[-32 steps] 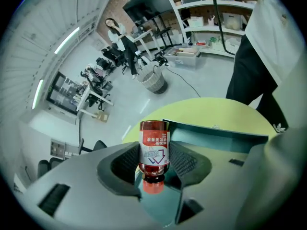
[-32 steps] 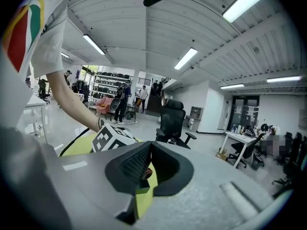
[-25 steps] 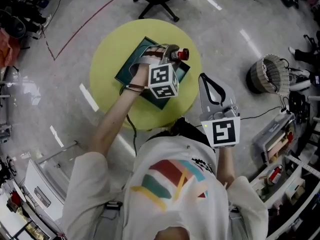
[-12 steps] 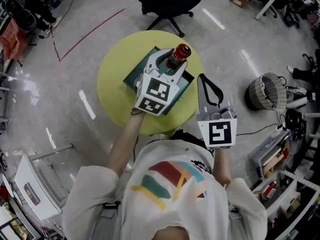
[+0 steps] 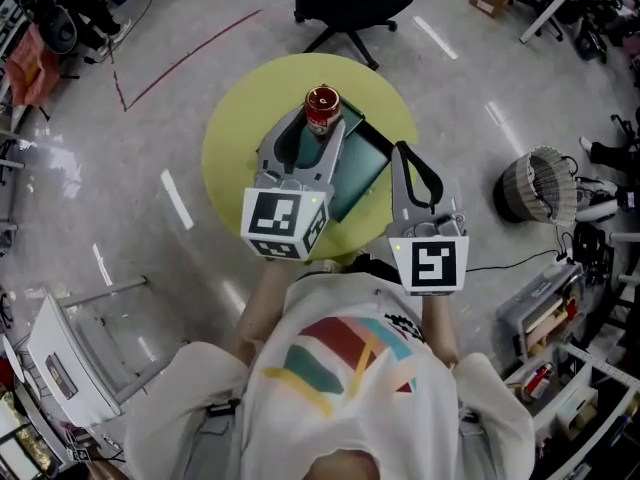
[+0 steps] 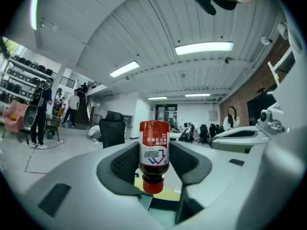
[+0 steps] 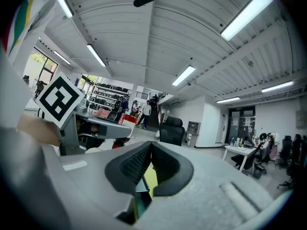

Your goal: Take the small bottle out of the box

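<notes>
Left gripper [image 5: 320, 124] gripping — right gripper [image 5: 403, 155] closed

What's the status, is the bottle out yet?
Left gripper shut on small bottle, held above the teal box. Right gripper shut, empty. Nothing in the way.

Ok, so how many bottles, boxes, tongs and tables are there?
bottle: 1
box: 1
tongs: 2 (left tongs gripping the bottle, right tongs shut and empty)
table: 1
Total: 5
</notes>
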Motion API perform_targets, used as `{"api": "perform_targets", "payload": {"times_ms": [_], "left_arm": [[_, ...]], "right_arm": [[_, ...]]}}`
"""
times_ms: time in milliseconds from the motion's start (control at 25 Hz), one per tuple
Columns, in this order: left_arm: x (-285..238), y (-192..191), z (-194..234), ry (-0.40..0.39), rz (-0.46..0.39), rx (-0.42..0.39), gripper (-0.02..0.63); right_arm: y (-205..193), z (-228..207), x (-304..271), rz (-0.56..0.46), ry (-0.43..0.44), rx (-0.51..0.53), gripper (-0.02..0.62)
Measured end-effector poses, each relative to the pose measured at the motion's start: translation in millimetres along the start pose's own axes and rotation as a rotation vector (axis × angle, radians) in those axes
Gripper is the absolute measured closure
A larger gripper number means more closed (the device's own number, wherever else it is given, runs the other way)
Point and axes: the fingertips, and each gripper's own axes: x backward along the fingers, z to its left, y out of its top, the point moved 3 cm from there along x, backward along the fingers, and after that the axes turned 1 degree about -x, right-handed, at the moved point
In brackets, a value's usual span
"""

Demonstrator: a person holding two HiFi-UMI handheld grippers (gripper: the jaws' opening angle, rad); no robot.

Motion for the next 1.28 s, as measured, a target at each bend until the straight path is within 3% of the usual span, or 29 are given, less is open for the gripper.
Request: {"api": "perform_targets", "payload": {"times_ms": [320,1280], "left_arm": [[24,9,10,0.069,-0.101,0.030,0.405],[34,36,5,0.098,-0.162,-0.025,0.405]], "right_arm": [[0,2,-1,-0.034,-0.006,-0.078,0.592],[0,-3,0,-0.040,-0.006,-0.092,0.594]]}}
